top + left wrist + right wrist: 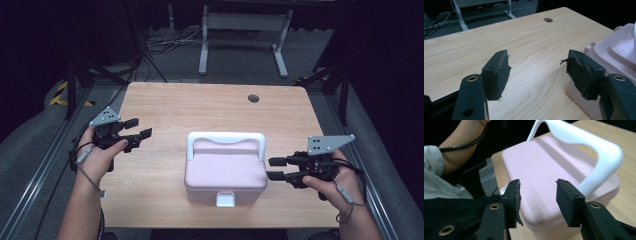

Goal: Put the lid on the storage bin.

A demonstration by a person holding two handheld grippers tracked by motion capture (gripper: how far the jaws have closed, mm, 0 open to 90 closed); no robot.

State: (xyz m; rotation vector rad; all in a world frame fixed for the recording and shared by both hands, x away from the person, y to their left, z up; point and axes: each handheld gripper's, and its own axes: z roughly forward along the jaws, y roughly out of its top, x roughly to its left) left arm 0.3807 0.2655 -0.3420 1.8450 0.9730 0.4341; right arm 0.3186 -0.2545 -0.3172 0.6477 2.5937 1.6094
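Jaws of both grippers gape empty; pink box [225, 172] sits near table's [165, 100] front edge.

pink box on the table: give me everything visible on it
The pink box is a rounded, plastic-looking case with a closed lid, a white handle standing upright over the lid's far part, and a white latch on the near front face. It sits flat on the wooden table, near the front edge, roughly centred. Nothing grips it; the right tool is open just beside its right side.

Bare table [210, 107] lies open behind and left of the pink box [225, 172], whose white handle [226, 138] stands raised
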